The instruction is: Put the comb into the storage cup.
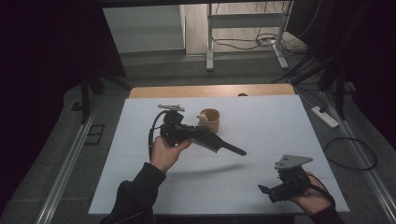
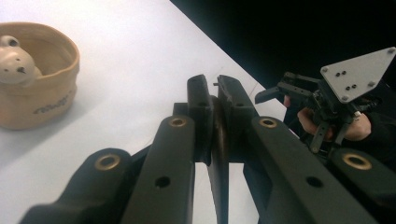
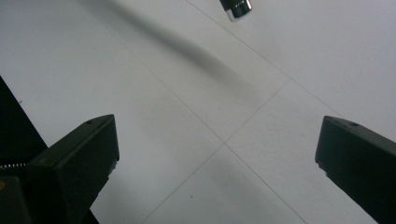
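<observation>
We're gripping the black plastic comb tight in the left gripper, right gripper spread wide and empty; next we're probably lowering it into the tan bear cup.

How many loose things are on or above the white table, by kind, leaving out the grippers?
Black comb, held in the shut left gripper above the table: 1
Tan cup with a bear figure, standing on the white table: 1
Total: 2
</observation>
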